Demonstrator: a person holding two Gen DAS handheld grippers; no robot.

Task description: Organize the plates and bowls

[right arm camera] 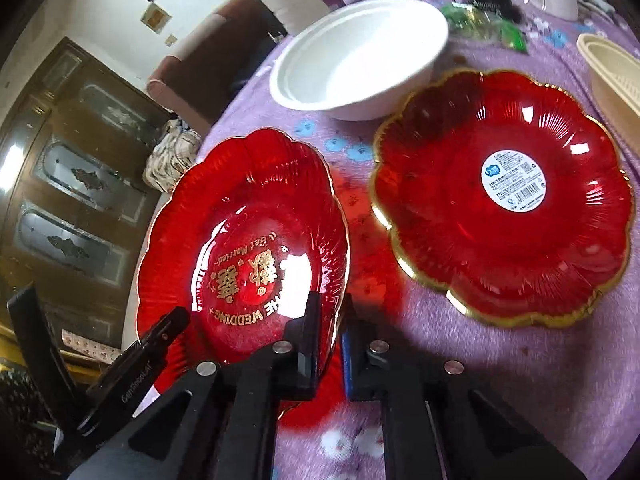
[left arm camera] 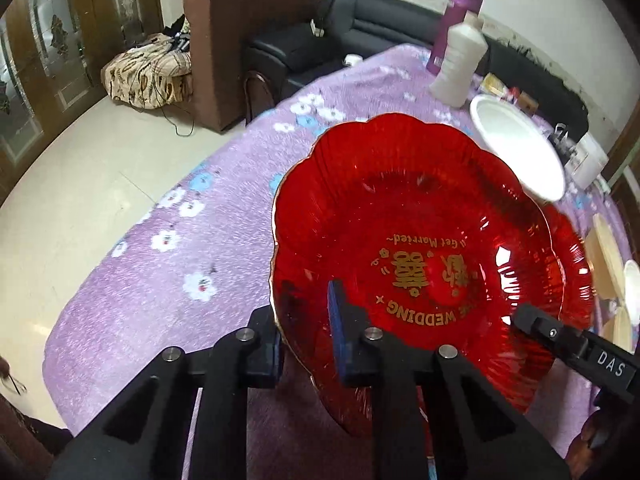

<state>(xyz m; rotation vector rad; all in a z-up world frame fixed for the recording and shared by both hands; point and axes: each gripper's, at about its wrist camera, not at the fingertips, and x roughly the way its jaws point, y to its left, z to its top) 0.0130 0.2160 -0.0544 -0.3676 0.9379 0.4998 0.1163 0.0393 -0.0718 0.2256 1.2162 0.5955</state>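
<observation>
Above the purple tablecloth (right arm camera: 400,360), both the left gripper (left arm camera: 306,332) and right gripper (right arm camera: 330,344) pinch the lettered red plate's (left arm camera: 400,220) rim.

The plate (right arm camera: 240,240) gripped in the tongs is translucent red with gold lettering and a thin gold rim; the second plate (right arm camera: 504,200), ahead of the right tongs, is red, gold-edged, with a white round label; the bowl (right arm camera: 360,48) beyond is plain white; the desk cloth (left arm camera: 180,240) is lilac with white and blue flowers.
</observation>
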